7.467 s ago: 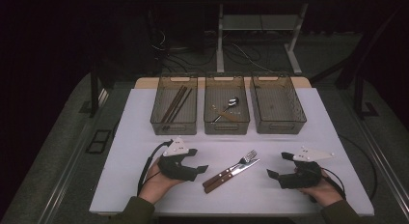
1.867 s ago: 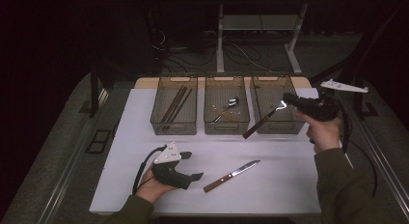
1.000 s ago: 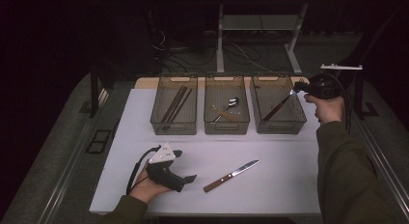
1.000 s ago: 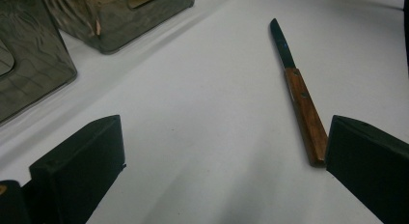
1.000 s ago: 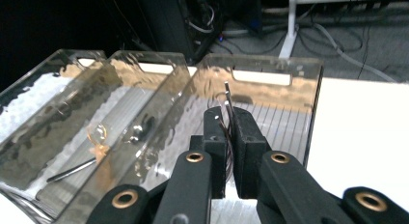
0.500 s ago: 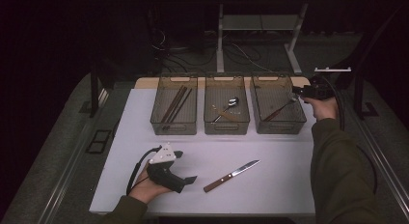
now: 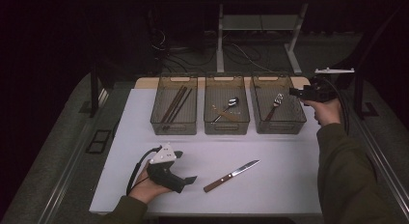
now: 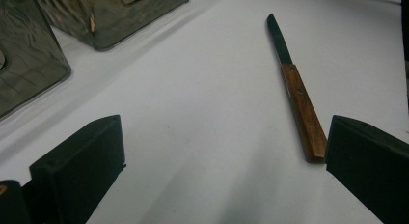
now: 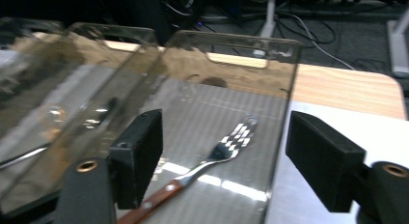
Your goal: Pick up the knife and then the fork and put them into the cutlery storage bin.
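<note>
Fork (image 9: 212, 161) lies in right bin (image 9: 270, 137), below right gripper (image 9: 224, 156); jaws just opened wide, nothing between pads.

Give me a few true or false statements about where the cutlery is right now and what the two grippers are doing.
1. The fork lies inside the right-hand bin. True.
2. The right gripper is clamped on the fork. False: its jaws have just been opening and stand apart with nothing between them.
3. The knife lies in the middle bin. False: it lies on the white table.
4. The left gripper is open, near the knife's wooden handle. True.
5. The spoon is in the left-hand bin. False: it is in the middle bin.
</note>
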Demonstrator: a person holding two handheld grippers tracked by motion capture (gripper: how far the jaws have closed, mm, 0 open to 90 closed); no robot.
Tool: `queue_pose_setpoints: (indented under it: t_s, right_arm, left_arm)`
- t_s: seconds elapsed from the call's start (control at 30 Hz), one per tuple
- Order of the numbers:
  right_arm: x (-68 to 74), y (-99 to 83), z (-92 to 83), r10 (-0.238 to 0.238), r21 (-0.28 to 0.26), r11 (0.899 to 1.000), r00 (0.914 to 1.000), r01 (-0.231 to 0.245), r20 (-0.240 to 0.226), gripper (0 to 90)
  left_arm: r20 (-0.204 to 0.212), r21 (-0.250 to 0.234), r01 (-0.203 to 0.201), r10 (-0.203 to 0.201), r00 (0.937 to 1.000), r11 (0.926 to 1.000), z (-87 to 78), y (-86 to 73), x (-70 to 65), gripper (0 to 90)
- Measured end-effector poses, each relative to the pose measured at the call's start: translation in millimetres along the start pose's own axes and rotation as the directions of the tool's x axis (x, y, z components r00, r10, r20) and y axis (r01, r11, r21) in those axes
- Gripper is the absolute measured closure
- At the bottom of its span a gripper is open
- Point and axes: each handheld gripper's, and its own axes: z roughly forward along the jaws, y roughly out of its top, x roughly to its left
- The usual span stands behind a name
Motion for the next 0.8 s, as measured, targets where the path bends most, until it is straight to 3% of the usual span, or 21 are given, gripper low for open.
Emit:
queue_pose_setpoints:
  t_s: [0.17,0.3,0.53,0.8]
  right_arm:
    - [15.4,-12.3,-16.6,-0.002,-0.033,0.999,0.9991,0.001,-0.043,25.8]
    - [31.6,-24.8,-29.0,-0.059,-0.034,0.998,0.9962,0.057,-0.064,20.6]
    - [60.3,-45.2,-48.0,-0.168,-0.047,0.985,0.9804,0.164,-0.103,14.7]
    - [85.8,-71.4,-64.2,-0.214,-0.046,0.977,0.9648,0.210,-0.153,8.8]
  left_arm:
    - [-0.006,0.008,0.009,-0.009,0.9999,0.9999,0.3,-0.2,-0.3,0.0]
    - [-0.006,0.015,0.023,-0.023,0.9997,0.9996,-0.2,0.6,0.9,0.5]
    - [-0.010,0.035,0.018,-0.017,0.9998,0.9992,0.7,1.5,0.7,0.5]
    - [-0.010,0.037,0.017,-0.017,0.9998,0.9992,2.8,3.6,0.3,0.0]
